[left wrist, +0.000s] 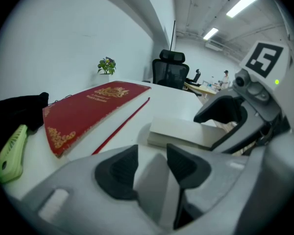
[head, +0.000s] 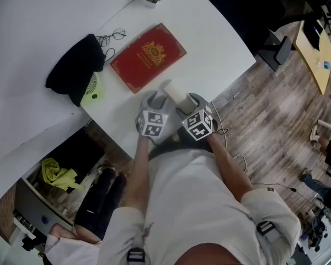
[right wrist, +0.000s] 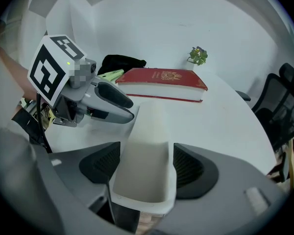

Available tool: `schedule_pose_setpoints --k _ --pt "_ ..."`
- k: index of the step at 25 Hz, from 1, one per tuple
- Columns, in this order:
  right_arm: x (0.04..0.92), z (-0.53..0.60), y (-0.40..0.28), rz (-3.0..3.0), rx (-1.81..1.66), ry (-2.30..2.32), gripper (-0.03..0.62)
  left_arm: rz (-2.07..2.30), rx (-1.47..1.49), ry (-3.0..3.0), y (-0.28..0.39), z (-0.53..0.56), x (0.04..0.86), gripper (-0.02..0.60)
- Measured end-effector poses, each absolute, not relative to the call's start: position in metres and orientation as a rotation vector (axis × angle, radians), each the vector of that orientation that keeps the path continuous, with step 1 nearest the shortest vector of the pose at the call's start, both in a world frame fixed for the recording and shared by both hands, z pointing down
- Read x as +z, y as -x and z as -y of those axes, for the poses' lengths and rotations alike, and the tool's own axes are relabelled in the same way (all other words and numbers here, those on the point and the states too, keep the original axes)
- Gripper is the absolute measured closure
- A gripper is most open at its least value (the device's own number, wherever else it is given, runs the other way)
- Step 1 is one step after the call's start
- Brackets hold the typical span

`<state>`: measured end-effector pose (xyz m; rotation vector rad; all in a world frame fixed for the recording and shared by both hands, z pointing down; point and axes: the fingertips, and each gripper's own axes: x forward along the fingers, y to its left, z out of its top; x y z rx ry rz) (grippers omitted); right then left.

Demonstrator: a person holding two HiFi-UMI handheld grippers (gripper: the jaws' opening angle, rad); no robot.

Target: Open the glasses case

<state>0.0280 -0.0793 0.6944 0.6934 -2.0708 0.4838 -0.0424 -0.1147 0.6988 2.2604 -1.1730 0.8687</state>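
Right gripper (right wrist: 146,168) tilted steeply down — fingers (right wrist: 190,169) opening astride the glasses case (right wrist: 148,124)

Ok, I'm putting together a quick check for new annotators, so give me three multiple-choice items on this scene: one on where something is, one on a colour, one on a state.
1. Between the jaws of the right gripper lies:
A a pen
B the white glasses case
C a phone

2. The handheld fan is:
A lime green
B blue
C orange

3. The red book is:
A standing upright
B lying open
C lying closed

Answers:
1 B: the right gripper view shows the case running between the opening jaws.
2 A: the head view shows it lime green beside the black cloth.
3 C: its gold-stamped cover lies flat and shut on the table.
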Motion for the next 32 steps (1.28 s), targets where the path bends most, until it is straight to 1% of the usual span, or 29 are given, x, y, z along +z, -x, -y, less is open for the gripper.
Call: schedule_pose_setpoints --k 32 --pt "0.6952 0.0816 -0.0277 2.089 0.606 -0.682 0.274 1.151 0.808 -2.298 0.0332 0.1239 0.6958 0.402"
